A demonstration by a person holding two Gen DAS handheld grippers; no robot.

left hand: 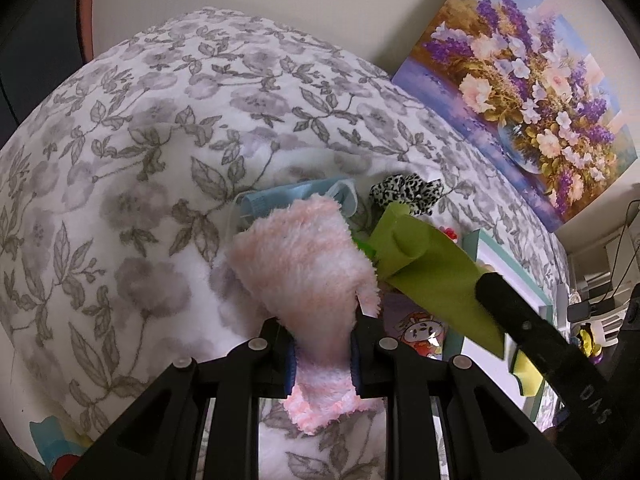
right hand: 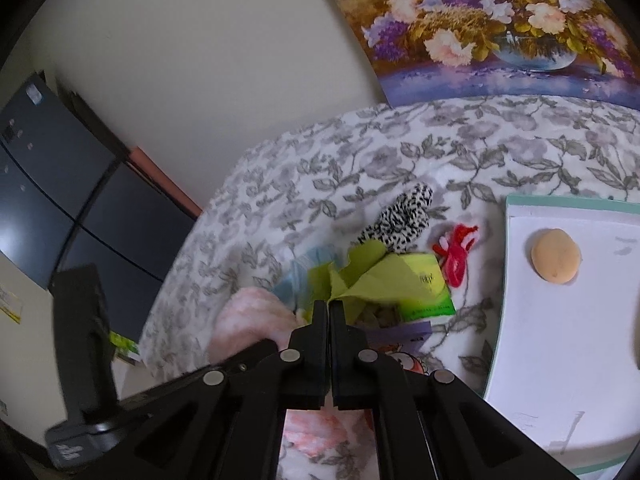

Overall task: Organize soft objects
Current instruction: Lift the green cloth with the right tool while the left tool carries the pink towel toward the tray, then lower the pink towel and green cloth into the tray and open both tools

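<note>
Floral bedspread (left hand: 160,120) under you. Your left gripper (left hand: 323,354) clamps the pink fluffy cloth (left hand: 304,264); your right gripper (right hand: 329,312) pinches the green cloth (right hand: 372,280) shut. Leopard scrunchie (right hand: 400,216), red yarn (right hand: 456,252), blue mask (left hand: 296,196) crowd beyond. "DAS" on the right gripper's finger.

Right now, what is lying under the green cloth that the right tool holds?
Under the green cloth a green printed packet and part of a light blue item show on the floral blanket. What lies below its middle stays covered.

Cream wall (right hand: 200,60), flower painting (left hand: 532,92), grey floral bedspread (left hand: 120,160), dark cabinet (right hand: 60,200)
</note>
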